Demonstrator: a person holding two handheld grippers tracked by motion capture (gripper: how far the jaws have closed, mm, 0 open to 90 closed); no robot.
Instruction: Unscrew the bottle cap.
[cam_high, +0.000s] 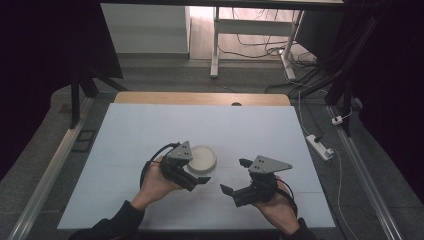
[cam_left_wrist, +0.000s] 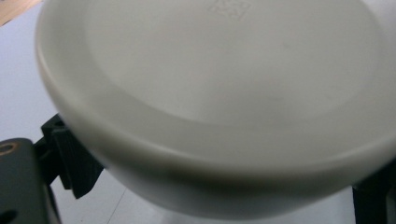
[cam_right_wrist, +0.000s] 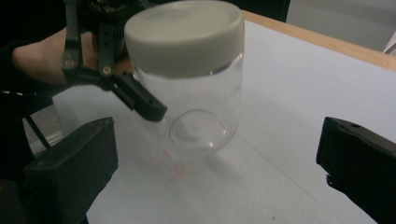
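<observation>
With the jar upright between both hands, the approach is sideways:
right gripper: jaws spread wide, empty, jar ahead of them, apart
left gripper: nearer; jaws flank the jar low, grip unclear
lid: on
table: white, jar nearer the front edge
room: desk legs, cables beyond

Jar: clear glass, colourless; lid matte off-white, plain. My left claw and right claw: black, each topped by a grey plate. Desk: pale blue-white sheet, light wood edge at far side; faint pinkish smudge near the jar's base.
</observation>
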